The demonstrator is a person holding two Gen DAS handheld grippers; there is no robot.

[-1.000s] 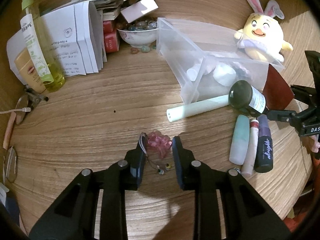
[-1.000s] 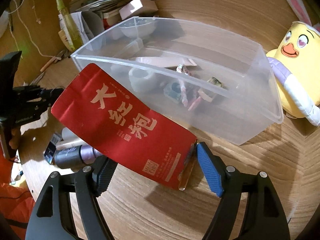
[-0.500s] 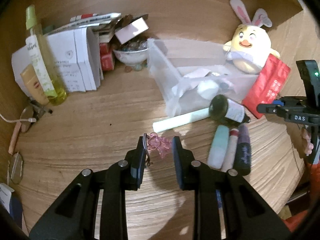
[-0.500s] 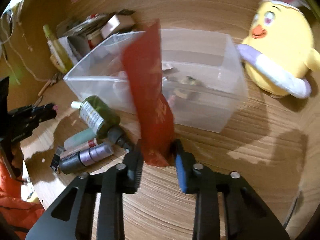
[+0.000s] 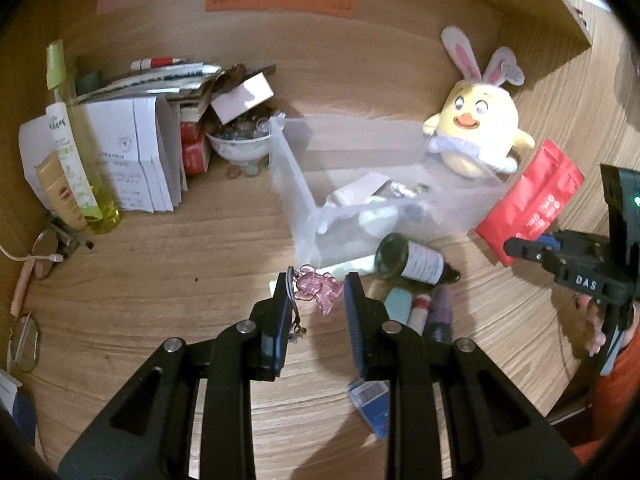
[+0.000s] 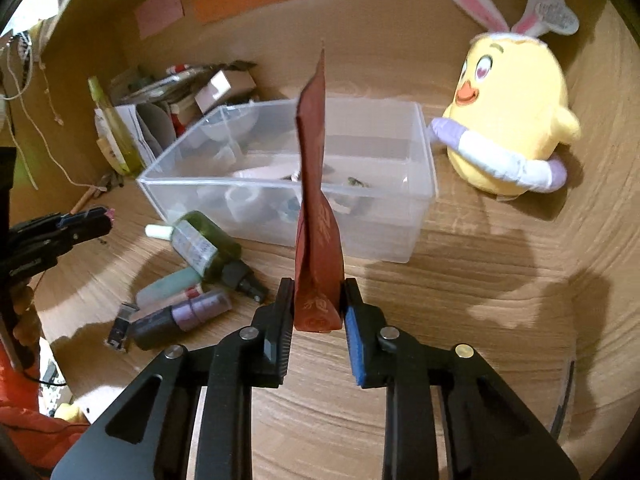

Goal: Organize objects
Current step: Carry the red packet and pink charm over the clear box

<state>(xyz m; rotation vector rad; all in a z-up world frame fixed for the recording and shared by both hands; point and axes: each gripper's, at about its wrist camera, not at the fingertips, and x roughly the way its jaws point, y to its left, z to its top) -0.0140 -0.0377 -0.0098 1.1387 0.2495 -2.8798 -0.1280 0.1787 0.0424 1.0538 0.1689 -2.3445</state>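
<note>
From the left wrist, the left claw (image 5: 318, 300) pinches a pink charm (image 5: 318, 289) above the desk (image 5: 180, 264); the clear bin (image 5: 304, 200) sits at twelve o'clock.

From the right wrist, the right claw (image 6: 316, 308) is clamped on a red pouch (image 6: 316, 216), upright, edge-on before the bin (image 6: 400, 236). Bottles (image 6: 200, 248) lie at ten o'clock, a plush chick (image 6: 508, 120) at two.

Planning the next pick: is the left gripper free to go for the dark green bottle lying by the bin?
Probably not yet: the left gripper is holding a pink charm, though the dark green bottle lies uncovered nearby.
</note>
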